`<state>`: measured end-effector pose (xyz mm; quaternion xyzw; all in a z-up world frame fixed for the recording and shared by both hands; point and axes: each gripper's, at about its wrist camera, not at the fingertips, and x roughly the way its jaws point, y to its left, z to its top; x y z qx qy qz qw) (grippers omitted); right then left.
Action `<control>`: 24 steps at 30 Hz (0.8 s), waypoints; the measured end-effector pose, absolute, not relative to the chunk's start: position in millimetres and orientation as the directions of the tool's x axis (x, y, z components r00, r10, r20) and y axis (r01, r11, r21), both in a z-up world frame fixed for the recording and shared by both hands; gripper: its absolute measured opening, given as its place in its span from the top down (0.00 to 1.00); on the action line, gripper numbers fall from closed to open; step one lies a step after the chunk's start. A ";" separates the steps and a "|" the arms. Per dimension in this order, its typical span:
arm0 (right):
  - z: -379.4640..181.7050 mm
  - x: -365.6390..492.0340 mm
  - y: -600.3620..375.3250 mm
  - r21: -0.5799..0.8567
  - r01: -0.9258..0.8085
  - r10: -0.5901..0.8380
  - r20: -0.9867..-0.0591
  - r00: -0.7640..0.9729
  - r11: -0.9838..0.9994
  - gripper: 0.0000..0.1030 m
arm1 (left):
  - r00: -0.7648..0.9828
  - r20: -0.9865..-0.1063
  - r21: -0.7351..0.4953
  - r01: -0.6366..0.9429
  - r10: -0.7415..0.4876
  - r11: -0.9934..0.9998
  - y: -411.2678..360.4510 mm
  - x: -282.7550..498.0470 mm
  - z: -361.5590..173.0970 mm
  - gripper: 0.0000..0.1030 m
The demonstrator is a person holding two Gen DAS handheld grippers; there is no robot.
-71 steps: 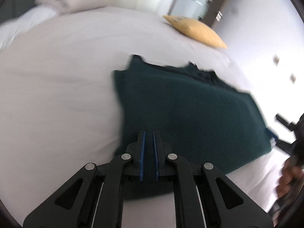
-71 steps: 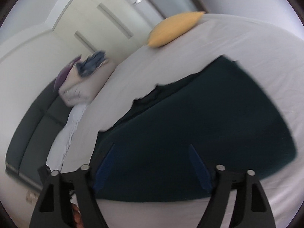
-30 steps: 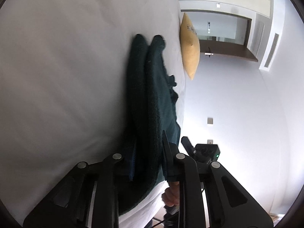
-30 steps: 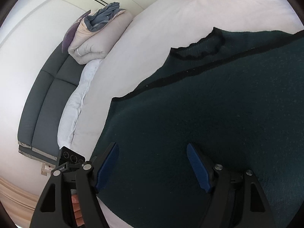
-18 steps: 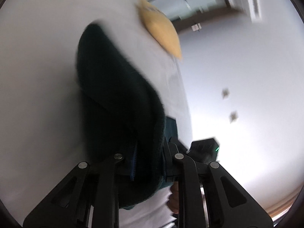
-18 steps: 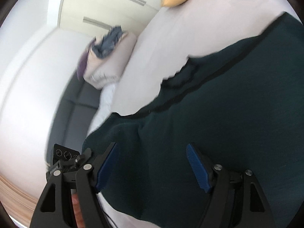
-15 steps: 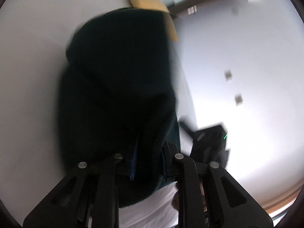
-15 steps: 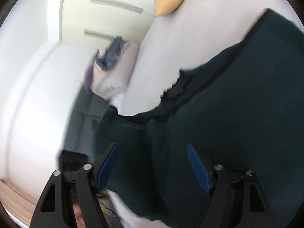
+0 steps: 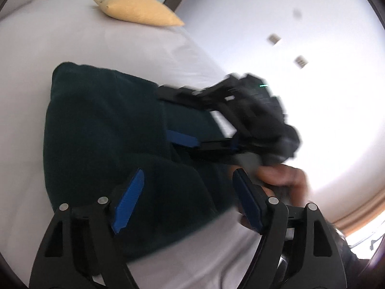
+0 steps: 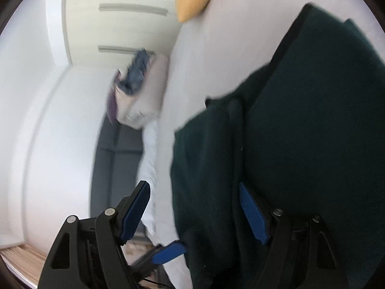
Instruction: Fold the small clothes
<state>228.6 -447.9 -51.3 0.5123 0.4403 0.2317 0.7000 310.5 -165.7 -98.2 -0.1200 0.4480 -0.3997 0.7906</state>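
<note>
A dark green knitted garment [image 9: 103,130] lies folded over on the white bed [image 9: 84,38]. My left gripper [image 9: 189,192] hovers over its near edge. Its jaws are opening, and the cloth lies below them with neither pad pressing on it. My right gripper [image 9: 192,130], blurred, reaches over the garment from the right, with a person's hand [image 9: 281,175] behind it. In the right wrist view the right gripper [image 10: 193,207] stands open, the garment [image 10: 312,132] filling the right side and its folded edge running between the fingers. A blue pad of the left gripper [image 10: 168,250] shows at the bottom.
A yellow pillow [image 9: 137,15] lies at the far end of the bed. A heap of bedding and clothes [image 10: 137,89] sits above a dark sofa [image 10: 115,156]. Pale wardrobe doors [image 10: 120,24] stand behind, and a white wall with sockets [image 9: 274,39] runs along the bed.
My left gripper swung the garment's edge over, rolled upright and let go, its jaws spreading wide. The garment now lies doubled. The right gripper rolled and shifted sideways, staying open.
</note>
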 end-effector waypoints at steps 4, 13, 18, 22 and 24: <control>-47.9 233.8 -438.5 0.896 0.132 0.780 -0.435 0.449 0.423 0.24 | 0.350 -0.581 -0.550 0.496 -0.734 0.672 -124.3 304.5 -96.7 0.27; -43.2 239.6 -426.1 0.855 0.169 0.769 -0.516 0.377 0.490 0.30 | 0.401 -0.616 -0.511 0.452 -0.678 0.731 -90.4 341.7 -131.5 0.27; -54.0 238.0 -425.2 0.835 0.224 0.762 -0.551 0.341 0.503 0.41 | 0.407 -0.635 -0.471 0.470 -0.657 0.746 -106.5 347.9 -140.2 0.27; -57.7 245.3 -414.9 0.804 0.212 0.741 -0.594 0.312 0.556 0.76 | 0.413 -0.656 -0.426 0.489 -0.632 0.761 -134.6 338.4 -143.1 0.27; -57.2 245.2 -417.0 0.794 0.210 0.724 -0.607 0.328 0.571 0.83 | 0.412 -0.664 -0.405 0.503 -0.624 0.763 -139.9 335.2 -144.8 0.27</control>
